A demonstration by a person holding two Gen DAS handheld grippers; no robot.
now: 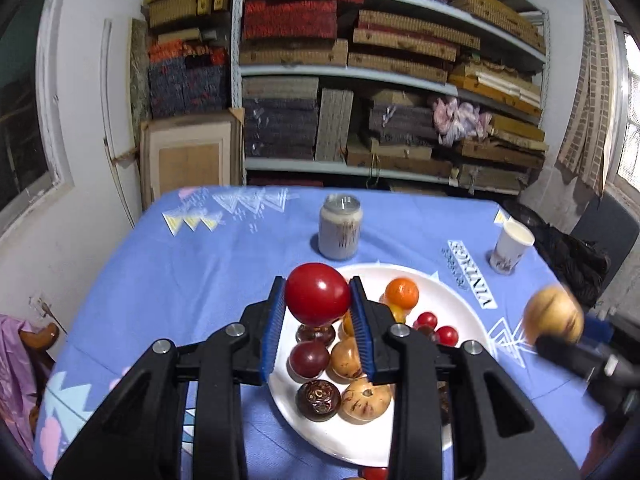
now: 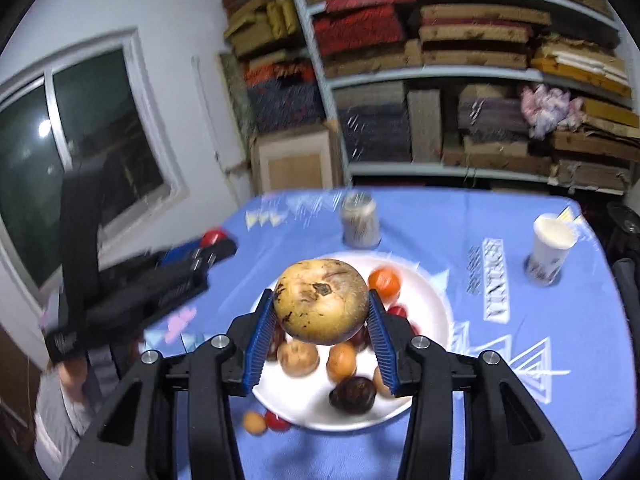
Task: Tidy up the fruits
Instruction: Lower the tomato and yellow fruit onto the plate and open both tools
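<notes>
My left gripper point(image 1: 318, 300) is shut on a shiny red tomato point(image 1: 317, 299), held in the air above the white plate point(image 1: 452, 308). On the plate lie an orange point(image 1: 402, 293), small red fruits point(image 1: 447, 335), dark plums point(image 1: 309, 358) and tan fruits point(image 1: 366, 400). My right gripper point(image 2: 321, 306) is shut on a large tan, speckled fruit point(image 2: 321, 301), also lifted over the plate point(image 2: 430, 312). In the left wrist view that tan fruit point(image 1: 554, 315) shows blurred at the right. The left gripper's arm point(image 2: 160, 284) with the red tomato point(image 2: 212, 237) appears at the left of the right wrist view.
A glass jar point(image 1: 340, 227) stands behind the plate and a paper cup point(image 1: 512, 246) at the back right, on a blue patterned tablecloth point(image 1: 180, 272). Two small fruits point(image 2: 266, 422) lie on the cloth by the plate's near-left rim. Shelves of stacked boxes point(image 1: 392, 80) fill the wall behind.
</notes>
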